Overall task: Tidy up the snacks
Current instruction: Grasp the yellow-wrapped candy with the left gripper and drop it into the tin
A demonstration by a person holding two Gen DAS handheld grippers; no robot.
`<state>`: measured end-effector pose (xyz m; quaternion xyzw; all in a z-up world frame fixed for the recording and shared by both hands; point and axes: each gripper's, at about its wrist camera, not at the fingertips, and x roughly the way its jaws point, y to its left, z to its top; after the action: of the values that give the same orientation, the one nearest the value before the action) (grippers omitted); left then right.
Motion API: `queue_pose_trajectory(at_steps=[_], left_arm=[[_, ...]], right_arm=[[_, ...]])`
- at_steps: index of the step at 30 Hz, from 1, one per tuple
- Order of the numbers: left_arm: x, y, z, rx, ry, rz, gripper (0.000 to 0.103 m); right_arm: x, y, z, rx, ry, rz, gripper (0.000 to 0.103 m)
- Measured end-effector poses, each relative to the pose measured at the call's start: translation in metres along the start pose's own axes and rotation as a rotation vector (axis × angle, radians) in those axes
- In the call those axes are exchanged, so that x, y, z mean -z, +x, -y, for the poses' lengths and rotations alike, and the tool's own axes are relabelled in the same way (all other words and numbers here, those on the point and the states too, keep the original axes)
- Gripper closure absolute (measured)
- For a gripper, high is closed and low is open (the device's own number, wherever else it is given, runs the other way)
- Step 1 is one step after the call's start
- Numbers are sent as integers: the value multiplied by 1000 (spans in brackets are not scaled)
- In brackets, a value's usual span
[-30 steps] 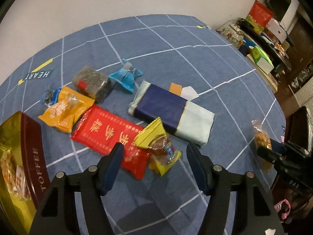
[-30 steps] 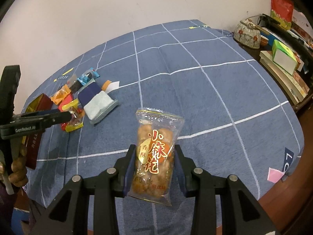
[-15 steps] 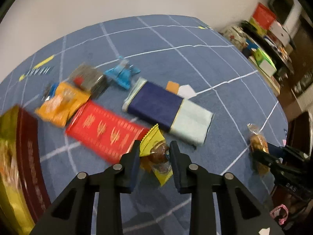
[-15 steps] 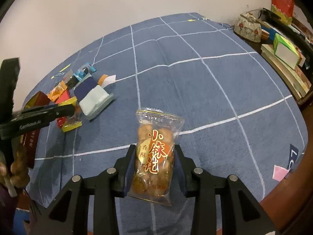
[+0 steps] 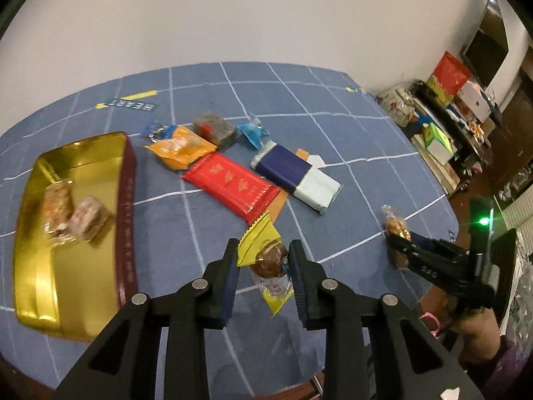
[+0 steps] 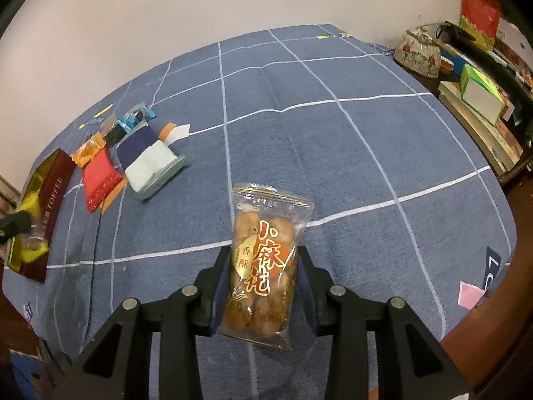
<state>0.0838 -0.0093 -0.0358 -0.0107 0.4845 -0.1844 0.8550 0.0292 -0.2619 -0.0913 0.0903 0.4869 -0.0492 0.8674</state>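
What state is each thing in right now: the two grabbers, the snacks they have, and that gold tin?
Left gripper: shut on the yellow-wrapped snack, lifted off the tablecloth.
Right gripper: shut on the clear fried-twist packet, sealed.
Gold toffee tin: open, two wrapped snacks inside.
Red packet: lying flat, sealed.

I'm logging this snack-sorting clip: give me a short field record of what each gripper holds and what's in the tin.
left gripper: shut on yellow snack packet
right gripper: shut on clear fried-twist bag
gold tin: open, two wrapped snacks inside
loose on tablecloth: red packet, navy and pale packet, orange packet
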Motion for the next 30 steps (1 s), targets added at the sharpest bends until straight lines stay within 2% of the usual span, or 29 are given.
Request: queue_pose_trajectory(at_steps=[14,26,30], left_arm=[[18,-50,-44,-121,-84,78,77],[19,-61,-95,-216,-163,111,76],[20,-59,-114,-231,-199,99,76]], right_arm=[[4,0,-7,49,-52,18,65],[5,1,-11,74,-74,25,65],[5,1,-11,76,-78,27,65]])
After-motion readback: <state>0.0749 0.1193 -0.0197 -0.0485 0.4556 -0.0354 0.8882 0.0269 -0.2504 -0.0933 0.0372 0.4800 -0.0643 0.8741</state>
